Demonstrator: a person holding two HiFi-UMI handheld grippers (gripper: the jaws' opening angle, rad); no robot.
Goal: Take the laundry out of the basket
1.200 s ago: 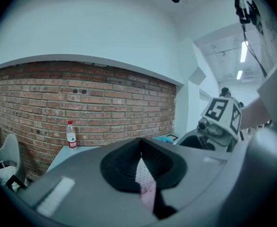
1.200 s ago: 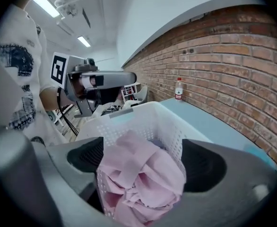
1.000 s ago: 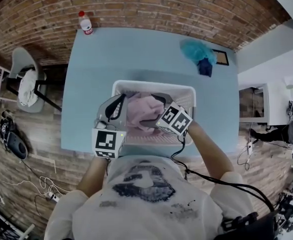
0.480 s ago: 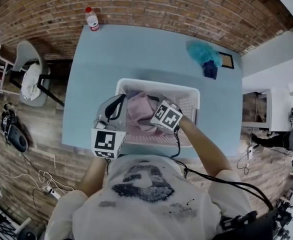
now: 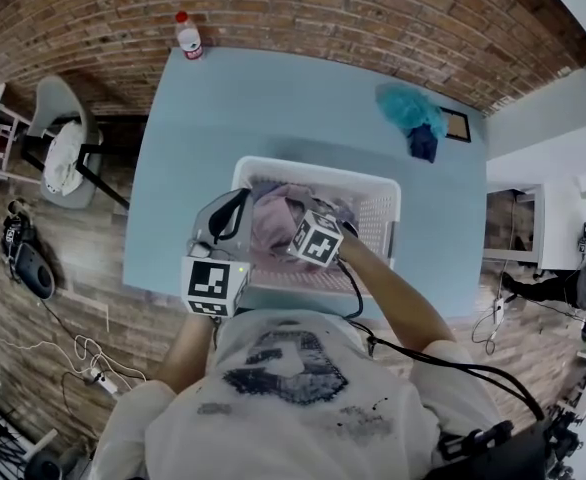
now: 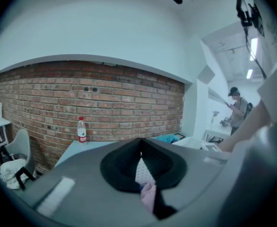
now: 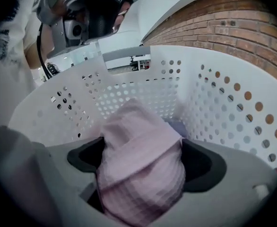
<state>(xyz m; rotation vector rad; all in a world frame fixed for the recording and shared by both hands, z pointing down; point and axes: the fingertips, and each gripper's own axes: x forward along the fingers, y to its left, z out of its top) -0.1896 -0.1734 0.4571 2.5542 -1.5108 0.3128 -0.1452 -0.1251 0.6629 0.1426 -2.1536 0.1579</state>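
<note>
Right claw (image 7: 141, 148): one. Its jaws are held part-way apart by a bunched pink cloth (image 7: 141, 174) that they pinch. The cloth fills the gap between them and bulges above them. This claw reaches down inside the laundry basket (image 7: 223, 112).

Left claw (image 6: 140, 151): one. Its jaws are pressed together at the tips. A narrow slit below the tips shows a scrap of pink and some perforated white plastic. In the head view this claw sits at the basket's near left corner, just above the rim.

Pink cloth: one, ribbed or waffle-textured. It lies in the basket, with its upper folds inside the right claw.

Bluish cloth (image 7: 178, 126): one. It is partly hidden behind the pink cloth, low in the basket.

Laundry basket: one, white, with walls perforated by round holes. It stands at the near edge of the table (image 5: 273, 108).

Table: one, with a pale blue top.

Teal cloth (image 5: 403, 106): one. It is heaped at the table's far right, well apart from the basket.

Dark blue cloth (image 5: 423, 145): one, touching the teal cloth on its near side.

Plastic bottle (image 5: 188, 36): one, with a red cap. It stands upright at the table's far left corner.

Chair (image 5: 48, 118): one, pale, left of the table, with a white cloth (image 5: 63, 163) draped on it.

Brick wall (image 5: 323, 8): behind the table.
</note>
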